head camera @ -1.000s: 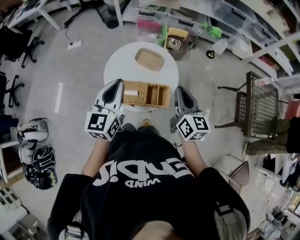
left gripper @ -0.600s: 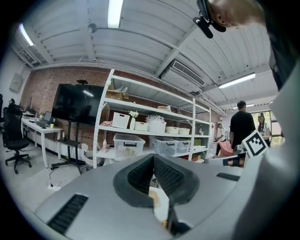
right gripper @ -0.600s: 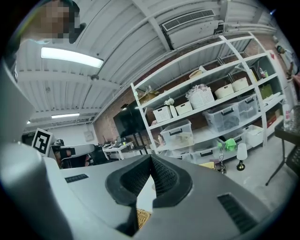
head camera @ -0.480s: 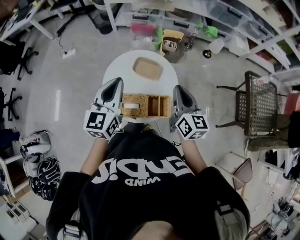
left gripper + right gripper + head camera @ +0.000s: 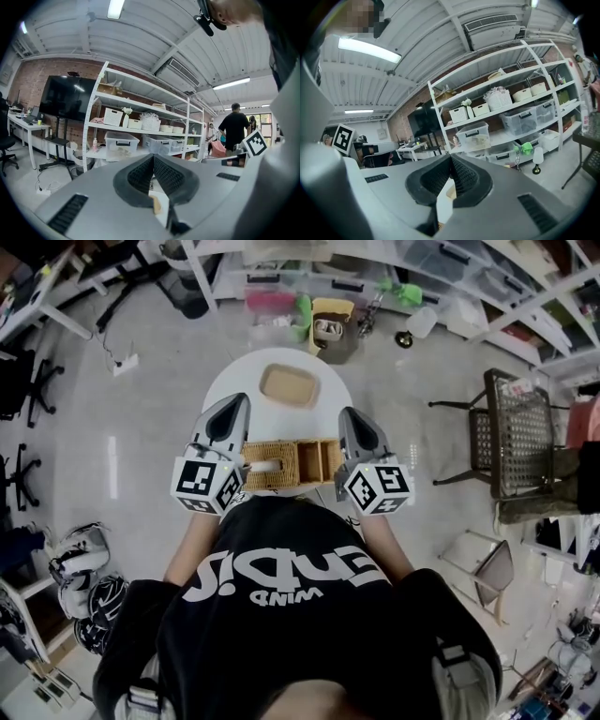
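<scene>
Here, one wicker basket point(image 5: 298, 463) sits at the 6 o'clock edge of one round table point(image 5: 221, 379). Two grippers flank it, each with its jaws pressed together on nothing: the left gripper point(image 5: 233, 403) at its 9 o'clock, the right gripper point(image 5: 348, 417) at its 3 o'clock. One shallow tray point(image 5: 289, 385) lies toward 12 o'clock, with bare tabletop between it and the basket.
</scene>
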{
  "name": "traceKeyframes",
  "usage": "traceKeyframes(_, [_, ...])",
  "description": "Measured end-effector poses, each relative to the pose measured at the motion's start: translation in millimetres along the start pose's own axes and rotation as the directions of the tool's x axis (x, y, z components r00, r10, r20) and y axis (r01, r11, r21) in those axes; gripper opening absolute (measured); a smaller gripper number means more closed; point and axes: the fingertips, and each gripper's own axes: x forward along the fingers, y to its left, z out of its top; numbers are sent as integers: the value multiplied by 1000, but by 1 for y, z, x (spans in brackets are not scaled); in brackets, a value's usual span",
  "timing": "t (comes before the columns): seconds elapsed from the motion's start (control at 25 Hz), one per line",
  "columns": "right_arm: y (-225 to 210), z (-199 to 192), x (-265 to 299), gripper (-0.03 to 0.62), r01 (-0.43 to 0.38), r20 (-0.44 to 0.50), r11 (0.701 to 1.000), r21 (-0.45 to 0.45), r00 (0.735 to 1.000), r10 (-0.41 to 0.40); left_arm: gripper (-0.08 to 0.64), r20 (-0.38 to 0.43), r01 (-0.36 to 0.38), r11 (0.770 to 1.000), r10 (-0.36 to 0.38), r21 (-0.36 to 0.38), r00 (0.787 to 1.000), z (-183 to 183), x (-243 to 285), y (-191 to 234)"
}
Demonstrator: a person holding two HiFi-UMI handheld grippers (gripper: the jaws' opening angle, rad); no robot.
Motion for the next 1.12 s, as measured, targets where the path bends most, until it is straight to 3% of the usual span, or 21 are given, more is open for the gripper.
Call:
traceKeyframes(0.28, [1,-5,9,33,6,-24,1000,-3,1000,-6,-2,-21,25,1000,-25,-11,999,-8,8,2])
traceKeyframes(0.72, [-3,-34,25,204,-1,-98,999,46,995,5,-2,-41,43,999,-44,-17,998,-18,13,3])
traceKeyframes(1.12, [-27,-66,66,216,15,-187,998,67,982,-2,-2,-61,42,999,-43,-18,997,-22,23,9])
